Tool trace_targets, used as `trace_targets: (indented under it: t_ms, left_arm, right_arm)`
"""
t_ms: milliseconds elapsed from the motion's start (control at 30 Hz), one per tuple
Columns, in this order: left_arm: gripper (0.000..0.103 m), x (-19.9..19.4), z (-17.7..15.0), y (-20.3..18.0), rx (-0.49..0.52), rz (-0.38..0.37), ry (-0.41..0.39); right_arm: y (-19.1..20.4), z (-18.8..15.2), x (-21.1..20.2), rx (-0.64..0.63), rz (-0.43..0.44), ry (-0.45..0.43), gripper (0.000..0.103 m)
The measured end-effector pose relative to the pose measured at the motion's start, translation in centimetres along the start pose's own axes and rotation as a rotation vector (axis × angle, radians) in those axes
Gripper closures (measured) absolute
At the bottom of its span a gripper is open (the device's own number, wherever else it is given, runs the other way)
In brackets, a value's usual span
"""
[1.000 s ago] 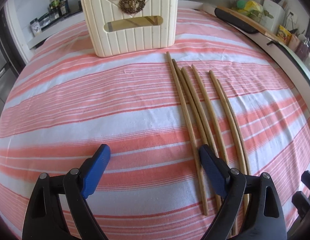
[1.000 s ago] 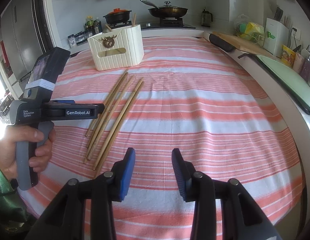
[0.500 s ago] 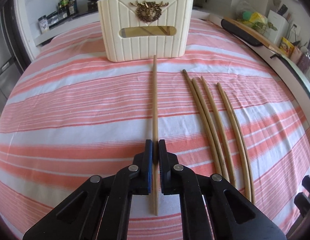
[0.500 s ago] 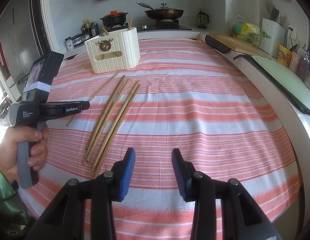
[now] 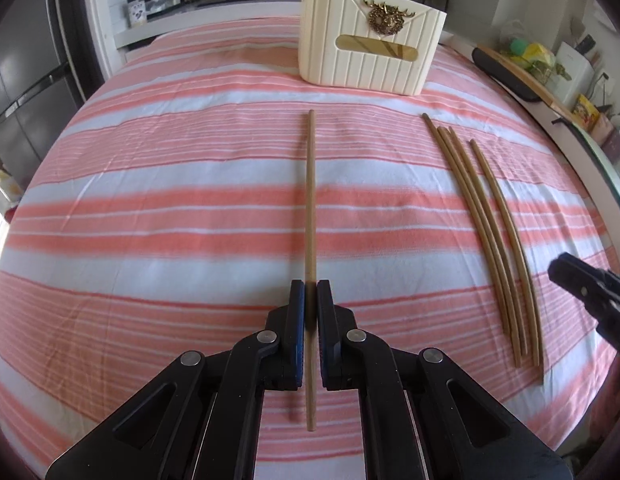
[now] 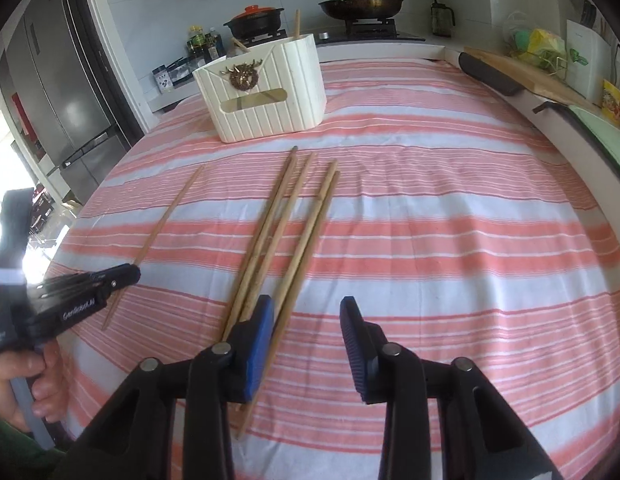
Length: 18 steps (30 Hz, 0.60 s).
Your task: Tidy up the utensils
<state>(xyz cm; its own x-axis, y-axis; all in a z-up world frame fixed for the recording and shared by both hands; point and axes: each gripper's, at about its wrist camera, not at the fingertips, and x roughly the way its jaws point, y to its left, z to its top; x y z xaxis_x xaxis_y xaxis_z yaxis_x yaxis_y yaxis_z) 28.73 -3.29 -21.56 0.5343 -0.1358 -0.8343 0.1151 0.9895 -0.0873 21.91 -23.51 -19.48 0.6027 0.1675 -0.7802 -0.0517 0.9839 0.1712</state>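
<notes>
Left tool [image 5: 310, 312] pinching one chopstick [image 5: 310, 200], right tool [image 6: 306, 344] closing on nothing, four loose chopsticks [image 6: 286, 232], one holder [image 6: 266, 92]

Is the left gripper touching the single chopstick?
Touching. In the left wrist view the left gripper is shut on the single chopstick, blue pads pressed against both its sides, away from the other chopsticks.

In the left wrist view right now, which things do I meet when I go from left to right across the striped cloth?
The single chopstick clamped in the left gripper → the cream utensil holder, further back → the group of loose chopsticks → the tip of the right gripper at the right edge.
</notes>
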Motion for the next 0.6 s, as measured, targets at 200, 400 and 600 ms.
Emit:
trace_targets:
  t_ms: [200,400,600]
  left_arm:
    - [0.098,-0.7,-0.9,0.6,-0.003,-0.008,0.001]
    - [0.098,-0.4,-0.8,0.6,0.012,-0.008,-0.007]
    - [0.099,-0.8,-1.2,1.5,-0.042,0.005,-0.012]
  right_arm:
    - [0.4,0.8,2.9,0.029,-0.023,0.080,0.087]
    - [1.3,1.5,3.6,-0.014,-0.045,0.132,0.090]
    - [0.1,1.3,2.9,0.013,-0.135,0.121,0.098]
